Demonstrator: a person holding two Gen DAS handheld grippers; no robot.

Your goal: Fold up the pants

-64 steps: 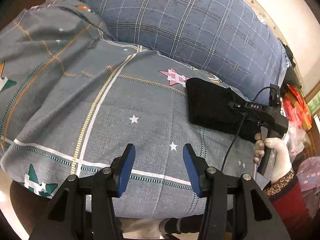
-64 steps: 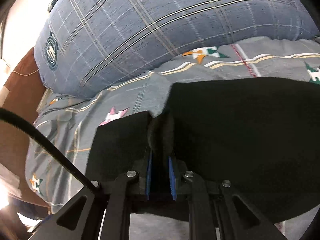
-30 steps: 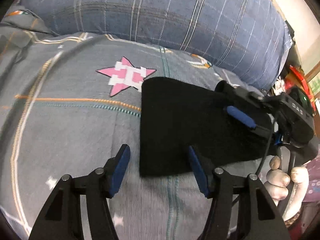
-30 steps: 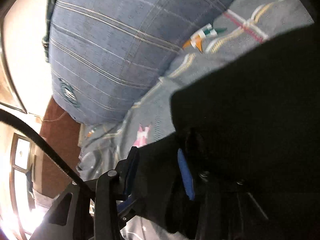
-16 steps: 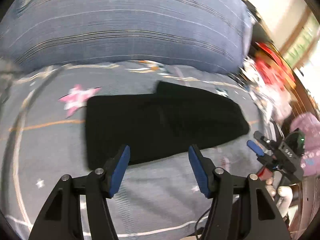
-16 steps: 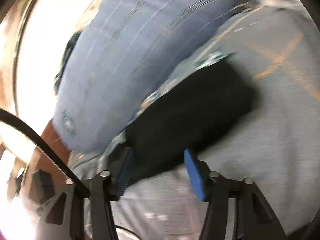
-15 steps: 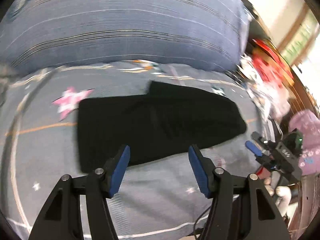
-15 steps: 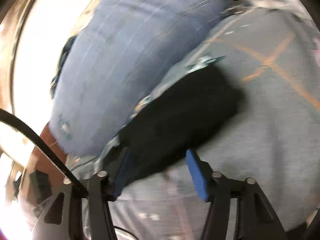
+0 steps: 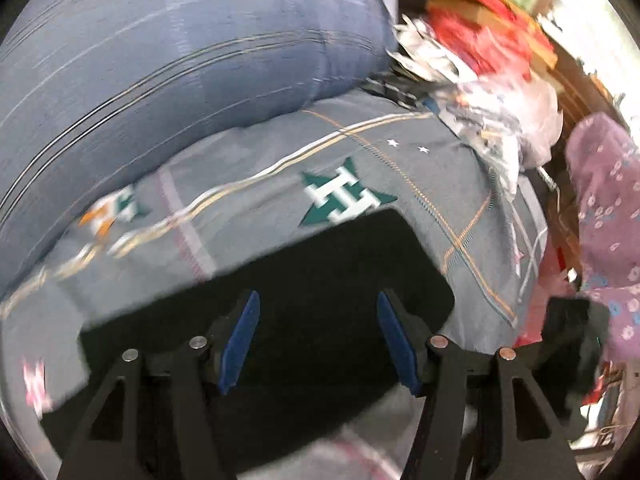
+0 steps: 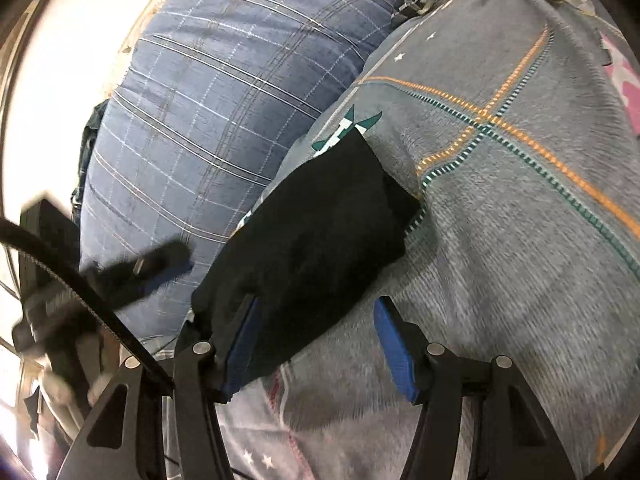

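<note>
A: Item one, the pants [image 10: 316,236]?
B: Black, folded into a flat bundle, lying on the grey patterned bedspread [image 10: 520,200], near the big blue checked pillow [image 10: 224,92].
A: Left gripper [image 9: 318,338]?
B: Hanging over the pants, jaws standing apart, gripping nothing.
A: Right gripper [image 10: 316,346]?
B: Jaws parted after just opening, nothing pinched; one blue finger [image 10: 242,344] is sitting at the bundle's near edge.
A: Extras?
B: Red and white clutter [image 9: 480,48] beyond the bed; a purple flowered cloth [image 9: 604,216] at the side.
</note>
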